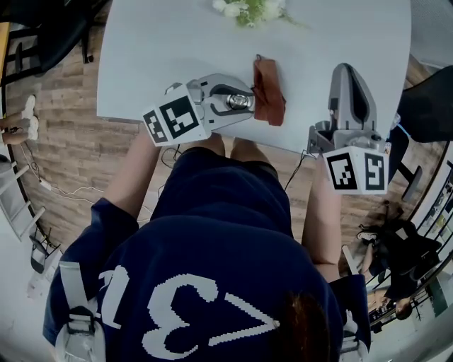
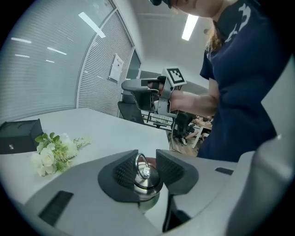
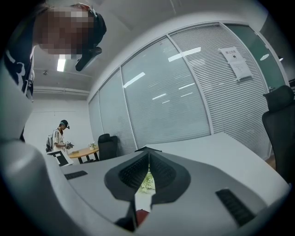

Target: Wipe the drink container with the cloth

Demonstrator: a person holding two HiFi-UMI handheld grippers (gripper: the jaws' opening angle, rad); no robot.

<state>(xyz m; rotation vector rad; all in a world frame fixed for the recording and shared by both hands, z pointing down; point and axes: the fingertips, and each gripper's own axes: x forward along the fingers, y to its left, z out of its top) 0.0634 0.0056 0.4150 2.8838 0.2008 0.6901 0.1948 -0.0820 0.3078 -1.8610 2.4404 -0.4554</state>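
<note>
**Container gripped, cloth not yet picked up**

Left gripper (image 1: 246, 101) is closed on the stainless-steel drink container (image 1: 237, 101). In the left gripper view both ribbed pads (image 2: 125, 171) sit against the sides of its ring-topped cap (image 2: 146, 177). The drink container stands at the near edge of the pale grey bench (image 1: 177, 42).

The rust-brown crumpled cloth (image 1: 269, 92) lies on the bench just beside the container, to its right; I cannot tell whether they touch.

Right gripper (image 1: 347, 71) is closed with nothing in it. Its own view shows the jaws together, only a thin slit between them. It hangs over the bench's near right edge, apart from the cloth.

White flower bunch (image 1: 248, 10) lies at the far side, well clear.

Step, as judged: securing the container before wiping starts.

Next move: the right gripper needs to open, swing left to the cloth and pinch a raised fold. Then it brings the cloth against the container's side while the left gripper steadies it.
</note>
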